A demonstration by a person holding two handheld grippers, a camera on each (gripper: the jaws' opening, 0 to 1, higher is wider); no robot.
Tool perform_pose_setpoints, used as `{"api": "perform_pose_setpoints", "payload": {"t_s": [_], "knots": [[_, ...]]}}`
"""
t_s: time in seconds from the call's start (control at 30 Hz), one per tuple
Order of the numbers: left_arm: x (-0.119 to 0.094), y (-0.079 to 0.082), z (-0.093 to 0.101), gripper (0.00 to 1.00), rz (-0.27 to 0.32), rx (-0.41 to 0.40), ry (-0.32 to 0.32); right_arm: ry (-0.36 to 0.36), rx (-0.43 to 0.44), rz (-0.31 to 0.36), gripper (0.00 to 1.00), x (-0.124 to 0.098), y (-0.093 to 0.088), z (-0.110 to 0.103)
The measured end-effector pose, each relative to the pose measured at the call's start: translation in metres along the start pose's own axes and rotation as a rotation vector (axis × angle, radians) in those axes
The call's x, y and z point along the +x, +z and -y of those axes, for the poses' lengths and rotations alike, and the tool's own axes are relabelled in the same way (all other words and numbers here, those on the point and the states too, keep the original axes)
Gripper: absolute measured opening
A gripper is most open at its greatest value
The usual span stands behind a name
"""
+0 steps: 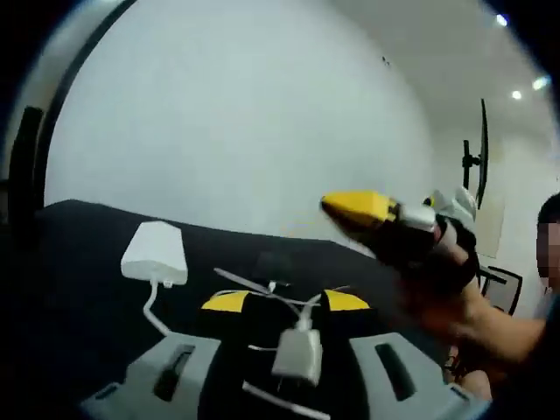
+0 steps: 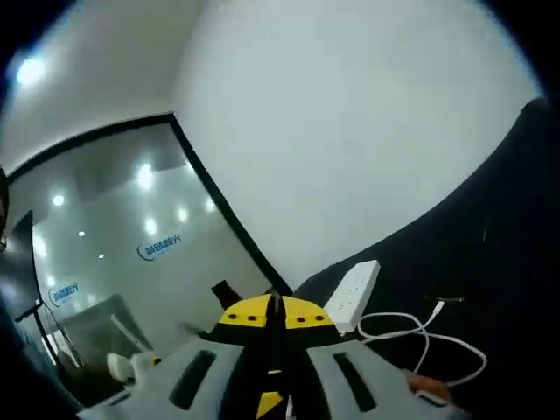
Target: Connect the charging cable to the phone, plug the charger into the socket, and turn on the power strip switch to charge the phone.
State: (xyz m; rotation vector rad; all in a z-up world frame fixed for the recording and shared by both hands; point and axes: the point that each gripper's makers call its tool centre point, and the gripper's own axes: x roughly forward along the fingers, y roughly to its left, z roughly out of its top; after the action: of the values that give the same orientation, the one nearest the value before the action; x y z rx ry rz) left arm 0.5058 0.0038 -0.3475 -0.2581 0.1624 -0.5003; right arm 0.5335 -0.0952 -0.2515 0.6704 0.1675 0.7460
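On the black table (image 1: pixel 79 262) lies a white power strip (image 1: pixel 156 254), to the left beyond my jaws. My left gripper (image 1: pixel 287 302) is open, its yellow-tipped jaws wide apart. A white charger (image 1: pixel 297 354) lies between them, with its thin white cable (image 1: pixel 262 293) looping ahead. From the right comes my right gripper (image 1: pixel 359 207), held by a gloved hand above the table. In the right gripper view my right gripper (image 2: pixel 276 315) is shut with nothing seen in it. Beyond it lie the power strip (image 2: pixel 350 293) and the looped cable (image 2: pixel 420 337).
A plain white wall (image 1: pixel 245 114) rises behind the table. A glass partition with a black frame (image 2: pixel 219 201) stands to the left in the right gripper view. A person (image 1: pixel 547 254) and a dark stand (image 1: pixel 479 157) are at the far right.
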Motion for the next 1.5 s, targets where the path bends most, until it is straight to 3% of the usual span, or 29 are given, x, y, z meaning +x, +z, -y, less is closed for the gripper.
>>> {"api": "perform_pose_setpoints", "payload": {"t_s": [0.03, 0.1, 0.13, 0.2, 0.27, 0.3, 0.33, 0.37, 0.4, 0.43, 0.47, 0.5, 0.53, 0.57, 0.6, 0.63, 0.7, 0.77, 0.83, 0.9, 0.97, 1.03, 1.1, 1.17, 1.2, 1.27, 1.5], "knots": [[-0.01, 0.014, -0.01, 0.25, 0.035, -0.056, 0.004, -0.016, -0.014, -0.058, 0.09, -0.008, 0.007, 0.003], [-0.027, 0.045, -0.025, 0.22, 0.154, -0.152, -0.039, 0.053, -0.026, -0.09, 0.14, -0.026, 0.018, -0.01], [-0.031, 0.046, -0.034, 0.22, 0.134, -0.166, -0.026, 0.067, -0.071, -0.072, 0.21, -0.031, 0.024, -0.012], [-0.038, 0.054, -0.05, 0.22, 0.142, -0.136, -0.029, 0.172, -0.178, -0.086, 0.39, -0.044, 0.025, -0.028], [-0.037, 0.061, -0.064, 0.22, 0.126, -0.114, -0.023, 0.351, -0.341, -0.105, 0.64, -0.06, 0.013, -0.055], [-0.039, 0.058, -0.06, 0.22, 0.122, -0.095, -0.03, 0.36, -0.413, -0.117, 0.73, -0.064, 0.006, -0.057], [-0.041, 0.055, -0.059, 0.23, 0.114, -0.08, -0.03, 0.362, -0.536, -0.138, 0.72, -0.07, -0.007, -0.059], [-0.042, 0.053, -0.06, 0.23, 0.113, -0.071, -0.022, 0.338, -0.613, -0.159, 0.62, -0.074, -0.016, -0.056], [-0.044, 0.048, -0.06, 0.23, 0.115, -0.062, -0.016, 0.344, -0.744, -0.174, 0.47, -0.08, -0.032, -0.057], [-0.043, 0.045, -0.062, 0.23, 0.111, -0.06, -0.015, 0.36, -0.8, -0.196, 0.31, -0.082, -0.035, -0.052], [-0.042, 0.04, -0.064, 0.23, 0.096, -0.061, -0.018, 0.374, -0.877, -0.261, 0.3, -0.085, -0.054, -0.049], [-0.043, 0.037, -0.064, 0.23, 0.093, -0.063, -0.024, 0.396, -0.842, -0.322, 0.35, -0.086, -0.067, -0.048], [-0.042, 0.033, -0.065, 0.23, 0.089, -0.071, -0.03, 0.418, -0.733, -0.414, 0.43, -0.09, -0.084, -0.05], [-0.043, 0.031, -0.066, 0.24, 0.085, -0.073, -0.032, 0.435, -0.656, -0.465, 0.47, -0.091, -0.095, -0.052], [-0.043, 0.029, -0.067, 0.24, 0.083, -0.073, -0.031, 0.444, -0.628, -0.528, 0.49, -0.091, -0.105, -0.052], [-0.045, 0.026, -0.068, 0.24, 0.081, -0.076, -0.025, 0.394, -0.602, -0.587, 0.5, -0.089, -0.116, -0.042], [-0.046, 0.024, -0.071, 0.24, 0.072, -0.078, -0.023, 0.373, -0.649, -0.645, 0.52, -0.087, -0.135, -0.027], [-0.049, 0.023, -0.073, 0.24, 0.068, -0.066, -0.015, 0.376, -0.646, -0.657, 0.56, -0.084, -0.151, -0.021], [-0.052, 0.022, -0.075, 0.23, 0.064, -0.059, -0.007, 0.388, -0.649, -0.626, 0.59, -0.08, -0.161, -0.016], [-0.053, 0.022, -0.077, 0.23, 0.064, -0.056, -0.005, 0.383, -0.677, -0.583, 0.56, -0.07, -0.165, -0.009], [-0.053, 0.022, -0.082, 0.23, 0.058, -0.051, 0.004, 0.386, -0.675, -0.582, 0.51, -0.064, -0.169, -0.003], [-0.055, 0.02, -0.081, 0.23, 0.049, -0.039, 0.006, 0.354, -0.626, -0.647, 0.47, -0.062, -0.178, 0.005], [-0.056, 0.019, -0.082, 0.23, 0.046, -0.025, 0.011, 0.343, -0.63, -0.698, 0.42, -0.062, -0.185, 0.011], [-0.056, 0.02, -0.086, 0.23, 0.045, -0.021, 0.018, 0.357, -0.695, -0.654, 0.34, -0.055, -0.184, 0.014], [-0.057, 0.02, -0.087, 0.23, 0.045, -0.022, 0.023, 0.393, -0.756, -0.662, 0.34, -0.058, -0.188, 0.015], [-0.059, 0.02, -0.089, 0.23, 0.048, -0.025, 0.031, 0.459, -0.832, -0.598, 0.34, -0.057, -0.186, 0.011], [-0.06, 0.02, -0.093, 0.23, 0.048, -0.028, 0.044, 0.389, -0.725, -0.662, 0.32, -0.055, -0.185, 0.014]]}}
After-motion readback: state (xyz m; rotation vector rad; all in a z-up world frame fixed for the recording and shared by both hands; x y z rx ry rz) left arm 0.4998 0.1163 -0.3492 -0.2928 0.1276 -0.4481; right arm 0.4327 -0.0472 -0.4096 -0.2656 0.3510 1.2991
